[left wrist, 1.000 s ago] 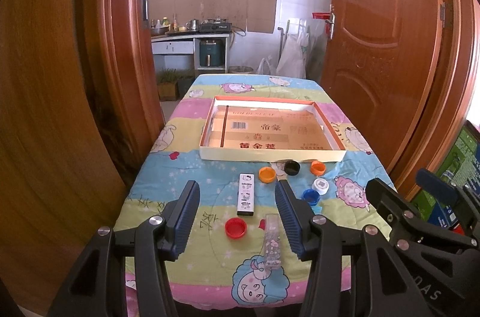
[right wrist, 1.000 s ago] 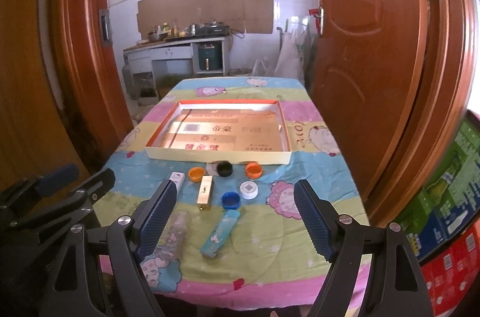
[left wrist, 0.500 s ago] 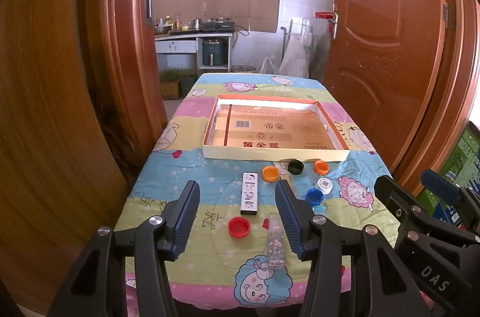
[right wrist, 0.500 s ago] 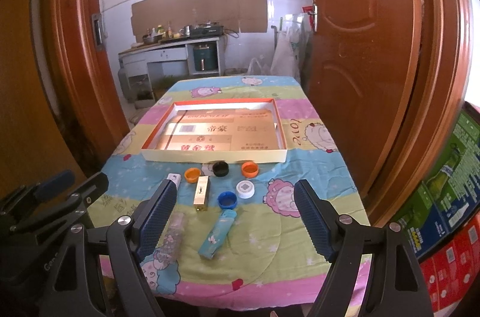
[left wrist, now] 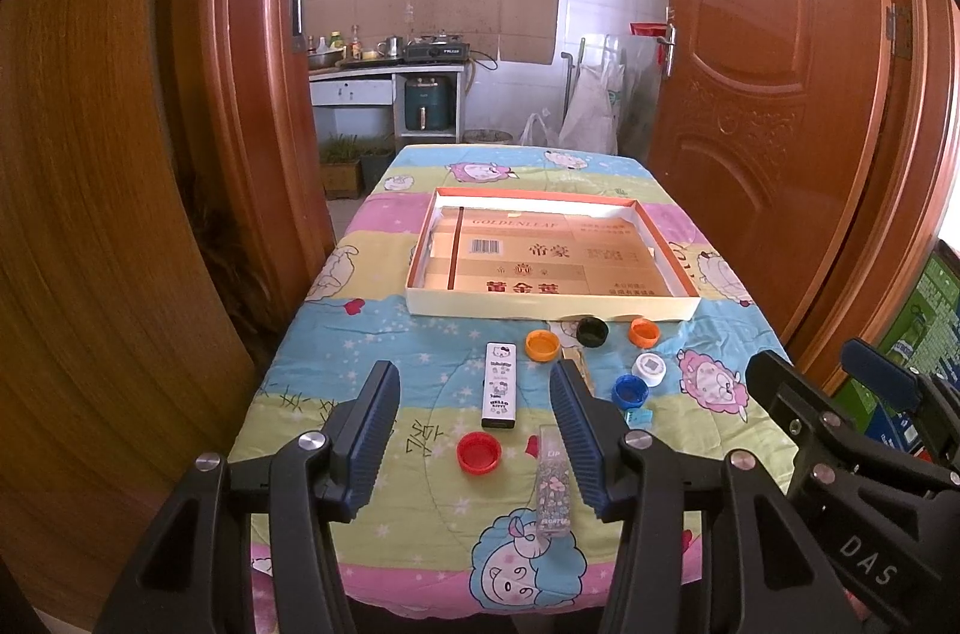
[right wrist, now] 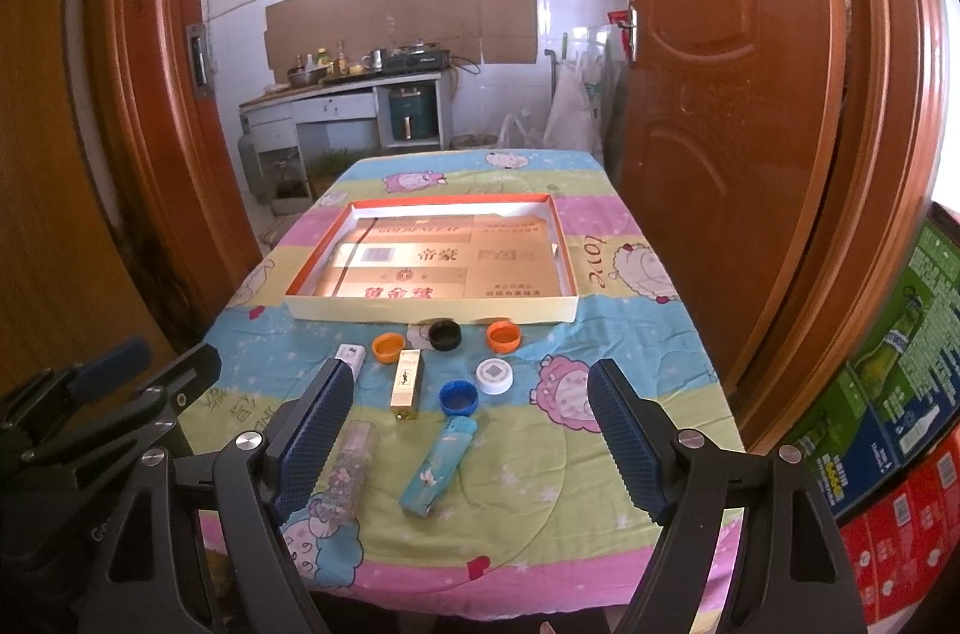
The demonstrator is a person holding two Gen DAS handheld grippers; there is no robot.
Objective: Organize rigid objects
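A shallow cardboard tray (left wrist: 552, 314) (right wrist: 432, 313) lies mid-table on the cartoon cloth. In front of it sit several bottle caps: orange (left wrist: 542, 344), black (left wrist: 593, 331), orange (left wrist: 644, 331), white (left wrist: 648, 368), blue (left wrist: 629, 389) and red (left wrist: 479, 452). Among them lie a white cartoon lighter (left wrist: 500, 385), a clear floral lighter (left wrist: 552, 484), a gold lighter (right wrist: 407, 377) and a teal lighter (right wrist: 438, 466). My left gripper (left wrist: 473, 376) hovers open above the near edge, framing the white lighter and red cap. My right gripper (right wrist: 471, 370) also hangs open and holds nothing.
Wooden doors (left wrist: 768, 105) and a panel (left wrist: 90, 214) flank the narrow table. Stacked cartons (right wrist: 900, 382) stand at the right. A kitchen counter (left wrist: 384, 69) lies beyond the far end. Each view shows the other gripper's body at its lower corner.
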